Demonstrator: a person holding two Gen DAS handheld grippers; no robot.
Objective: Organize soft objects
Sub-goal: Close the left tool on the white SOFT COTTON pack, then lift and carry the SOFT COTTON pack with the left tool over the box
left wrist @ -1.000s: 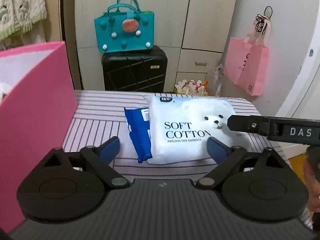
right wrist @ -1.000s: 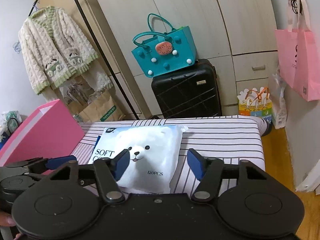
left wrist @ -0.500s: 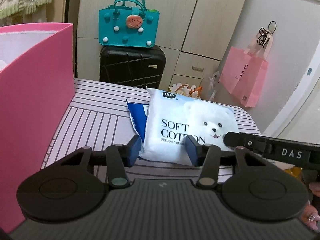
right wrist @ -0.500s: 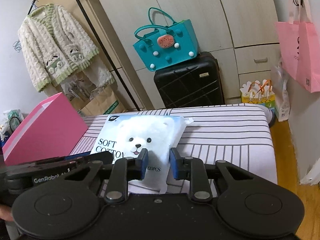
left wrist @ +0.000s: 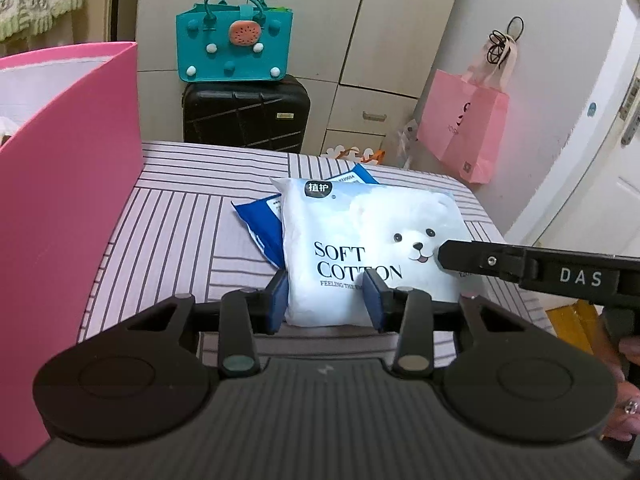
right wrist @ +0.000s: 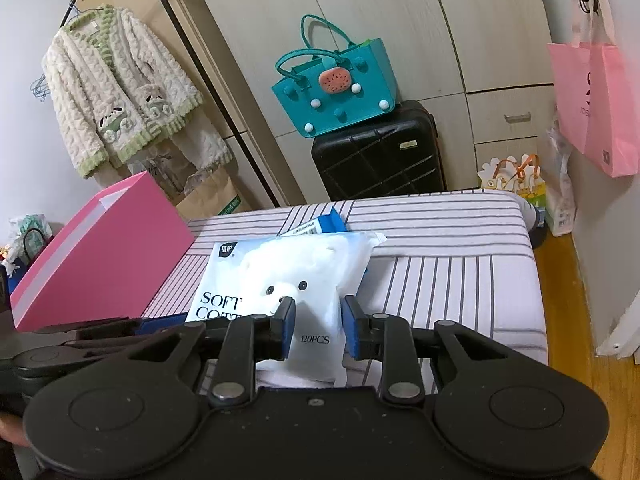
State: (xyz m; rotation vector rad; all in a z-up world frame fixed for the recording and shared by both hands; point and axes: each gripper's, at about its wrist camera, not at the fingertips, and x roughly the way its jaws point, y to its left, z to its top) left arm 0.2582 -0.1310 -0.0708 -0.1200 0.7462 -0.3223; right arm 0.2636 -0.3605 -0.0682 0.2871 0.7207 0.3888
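White plastic, printed with a bear and "SOFT COTTON": the cotton pack [left wrist: 360, 248] lay on the striped bed [left wrist: 180, 232], overlapping a blue pack [left wrist: 260, 220] at its ten o'clock; the left gripper [left wrist: 326, 300] was closing, blue pads pressed on the pack's near left corner; the right gripper [right wrist: 318, 326] was easing open by a trifle, its pads nonetheless pinching the near right edge by "120PCS"; a pink box [left wrist: 60, 184] stood at nine o'clock of the pack; a teal bag [right wrist: 336, 88] sat on a black suitcase [right wrist: 380, 156] at twelve.
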